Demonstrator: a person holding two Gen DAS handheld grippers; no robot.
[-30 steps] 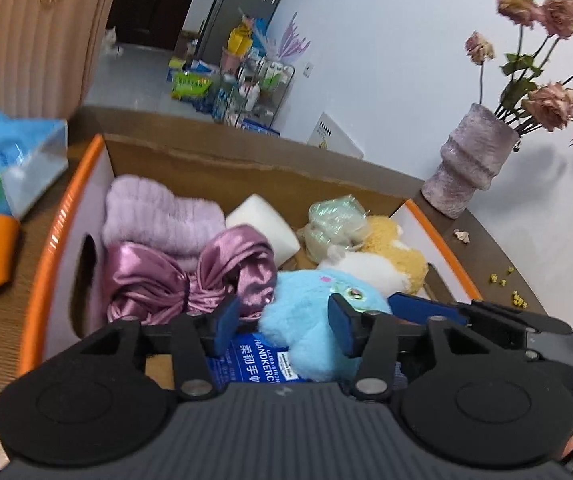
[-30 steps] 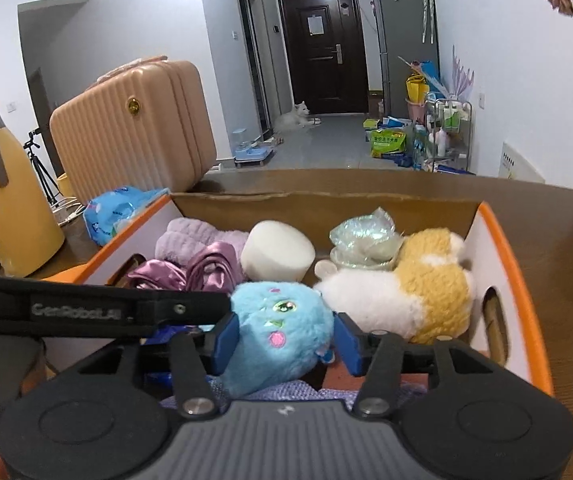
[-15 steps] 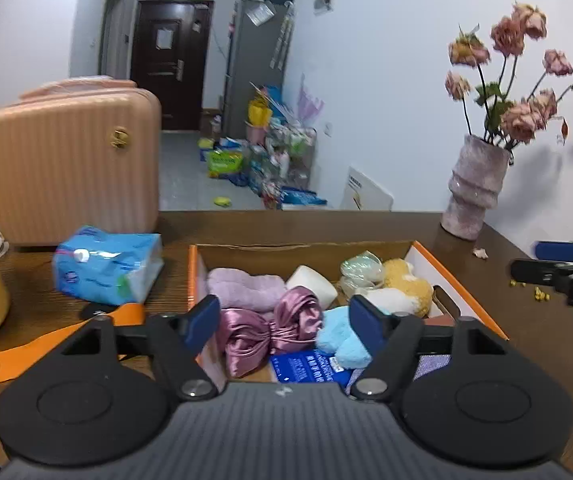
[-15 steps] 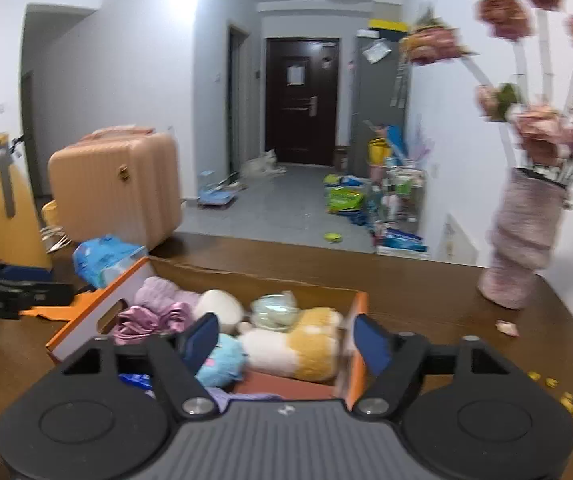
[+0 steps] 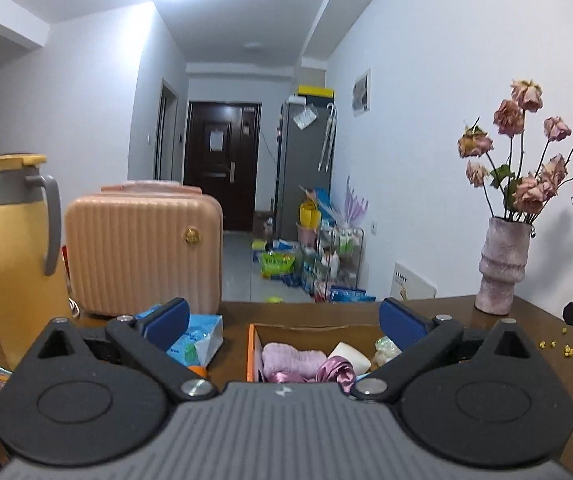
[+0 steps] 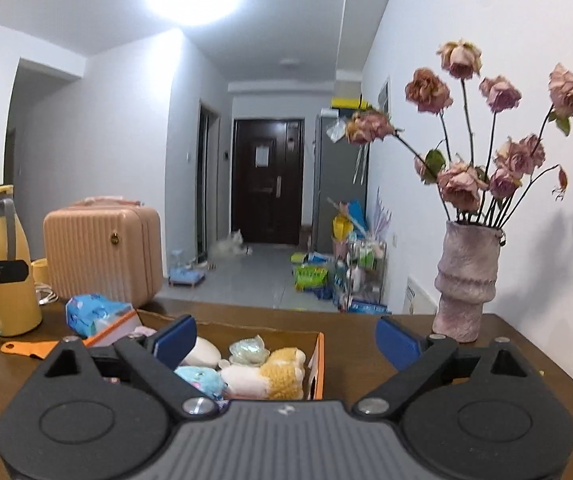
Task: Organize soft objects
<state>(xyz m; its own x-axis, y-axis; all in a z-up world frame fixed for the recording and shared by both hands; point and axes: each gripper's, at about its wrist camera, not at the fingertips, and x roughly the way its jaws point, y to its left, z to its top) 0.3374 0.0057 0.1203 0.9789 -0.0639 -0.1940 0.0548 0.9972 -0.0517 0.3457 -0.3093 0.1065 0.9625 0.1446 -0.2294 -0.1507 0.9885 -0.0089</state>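
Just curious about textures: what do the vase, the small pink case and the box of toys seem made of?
Vase: rough matte ceramic or plaster, mottled. Small pink case: hard ribbed plastic, satin sheen, probably. Box: cardboard, raw brown inside, orange edge.

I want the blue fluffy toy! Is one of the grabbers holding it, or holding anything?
No. The left gripper and right gripper have just been opening, with nothing between them. The blue toy lies in the box.
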